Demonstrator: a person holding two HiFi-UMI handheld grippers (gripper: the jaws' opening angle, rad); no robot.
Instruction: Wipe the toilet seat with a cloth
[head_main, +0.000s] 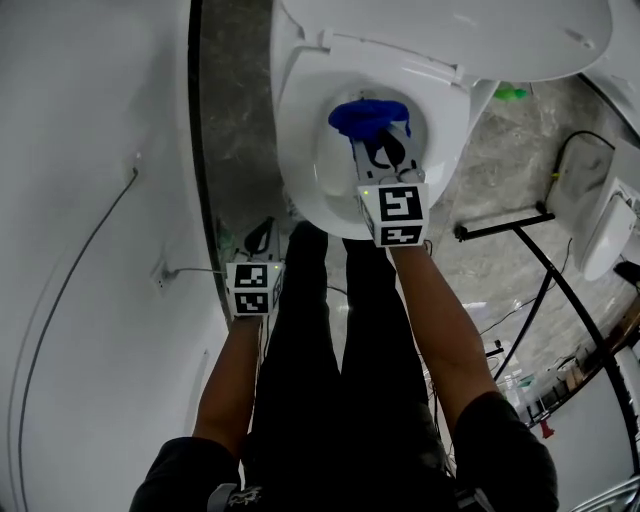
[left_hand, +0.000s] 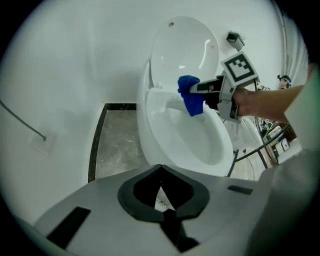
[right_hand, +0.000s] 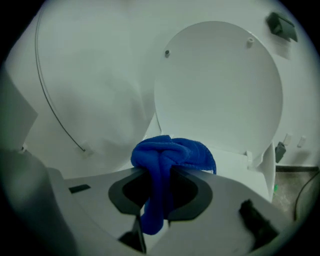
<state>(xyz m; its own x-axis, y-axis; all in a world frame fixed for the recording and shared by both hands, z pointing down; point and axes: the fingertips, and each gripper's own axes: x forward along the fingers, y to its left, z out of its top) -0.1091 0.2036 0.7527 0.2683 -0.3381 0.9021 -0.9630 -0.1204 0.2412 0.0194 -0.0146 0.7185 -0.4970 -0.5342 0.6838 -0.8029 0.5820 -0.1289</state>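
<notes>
Near edge: the left gripper (left_hand: 160, 169) hangs low beside the person's left leg, short of the front rim of the toilet seat (head_main: 297, 170). Its jaws are closed together with nothing between them; it is idle.

Step in hand: wiping, at or just before contact. The right gripper (head_main: 382, 148) reaches out over the bowl. Its jaws are clamped on the blue cloth (right_hand: 172, 152), which bunches in a wad ahead of the jaw tips, with a tail hanging down between them. The wad sits toward the rear of the seat, near the hinge. Whether it touches the seat cannot be told.

Next move (judgement): lower the wad onto the seat ring and drag it round the rim with steady pressure. The grip must stay tight so the cloth does not slip into the bowl.

Far side: the lid (right_hand: 220, 85) stands raised behind the seat and leaves the ring free.

Surroundings:
- A white wall (head_main: 90, 150) with a thin cable (head_main: 70, 275) lies close on the left, so the left rim has little elbow room.
- A black metal stand (head_main: 520, 228) and a small green object (head_main: 510, 93) sit on the stone floor (head_main: 235, 90) to the right, apart from the seat.
</notes>
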